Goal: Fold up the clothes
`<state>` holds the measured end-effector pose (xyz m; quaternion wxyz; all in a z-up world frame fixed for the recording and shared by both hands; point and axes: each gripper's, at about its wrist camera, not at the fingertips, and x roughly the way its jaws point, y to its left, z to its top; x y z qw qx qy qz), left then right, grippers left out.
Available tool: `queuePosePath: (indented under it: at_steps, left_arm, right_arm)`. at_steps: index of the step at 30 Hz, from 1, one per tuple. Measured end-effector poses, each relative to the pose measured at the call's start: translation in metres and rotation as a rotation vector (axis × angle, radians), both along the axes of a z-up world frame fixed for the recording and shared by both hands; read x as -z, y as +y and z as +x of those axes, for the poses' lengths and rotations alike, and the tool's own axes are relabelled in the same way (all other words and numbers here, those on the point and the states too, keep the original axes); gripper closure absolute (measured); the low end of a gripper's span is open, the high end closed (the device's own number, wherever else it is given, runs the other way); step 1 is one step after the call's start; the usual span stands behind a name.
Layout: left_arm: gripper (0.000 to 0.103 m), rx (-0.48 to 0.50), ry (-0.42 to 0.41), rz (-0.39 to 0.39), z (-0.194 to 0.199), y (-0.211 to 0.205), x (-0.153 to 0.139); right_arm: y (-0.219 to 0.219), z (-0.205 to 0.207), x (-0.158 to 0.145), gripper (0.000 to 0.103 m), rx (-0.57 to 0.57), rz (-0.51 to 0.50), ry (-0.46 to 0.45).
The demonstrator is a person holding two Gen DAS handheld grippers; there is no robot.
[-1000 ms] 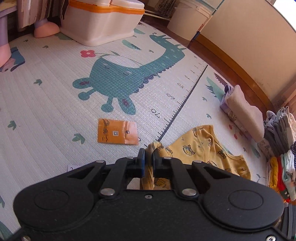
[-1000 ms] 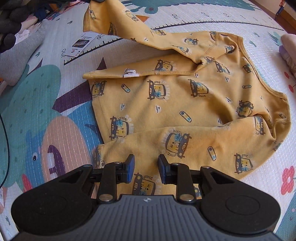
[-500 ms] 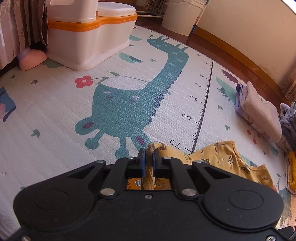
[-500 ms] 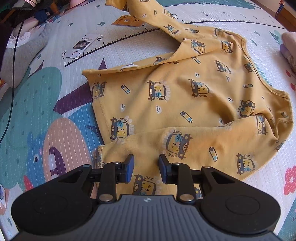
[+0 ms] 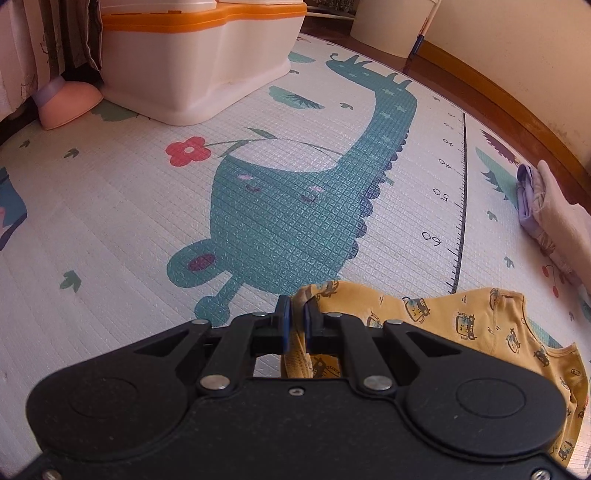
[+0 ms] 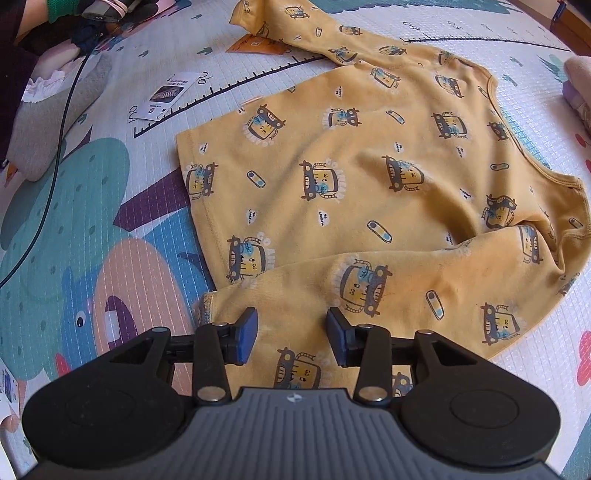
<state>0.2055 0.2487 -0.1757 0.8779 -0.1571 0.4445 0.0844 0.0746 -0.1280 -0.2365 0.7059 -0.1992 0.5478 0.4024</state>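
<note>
While my left gripper pinches the cuff of one sleeve between nearly closed jaws, the yellow shirt lies spread on the play mat, chest side up, its body near the mat's middle by the printed ruler line. From the right wrist camera I see that sleeve stretched away toward the far edge of the mat, lying over an orange card. My right gripper hangs low over the near sleeve, which is folded across the lower part of the shirt; its jaws stand wide apart with nothing between them, and I cannot tell whether the pads touch the cloth.

Around the shirt I count several things. A white leaflet rests on the ruler line just beyond the hem. A grey garment and a dark cable sit at the mat's left edge in the right camera, with a person's dark sleeve above them. Folded clothes lie at the right edge, near the collar. Ahead of my left gripper the mat's teal giraffe print is uncovered, and beyond it a white and orange plastic box stands at the far edge beside a pink object. A white bucket stands off the mat by the wall
</note>
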Motion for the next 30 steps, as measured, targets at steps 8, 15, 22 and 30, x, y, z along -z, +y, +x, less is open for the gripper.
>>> queuePosePath:
  at_steps: [8, 15, 22, 30]
  left_arm:
    - [0.084, -0.121, 0.04, 0.04, 0.005, 0.017, 0.022]
    - [0.057, -0.189, -0.026, 0.029, -0.028, 0.026, 0.029]
    - [0.069, -0.197, -0.016, -0.019, -0.039, 0.021, 0.048]
    - [0.099, -0.172, 0.006, 0.077, -0.047, 0.01, 0.045]
  right_arm:
    - [0.007, -0.002, -0.001, 0.049, -0.016, -0.015, 0.0]
    - [0.013, -0.02, -0.018, 0.056, -0.082, 0.01, -0.125]
    - [0.027, -0.055, -0.025, 0.056, -0.25, 0.014, -0.246]
    - [0.025, -0.074, -0.019, 0.056, -0.288, -0.032, -0.253]
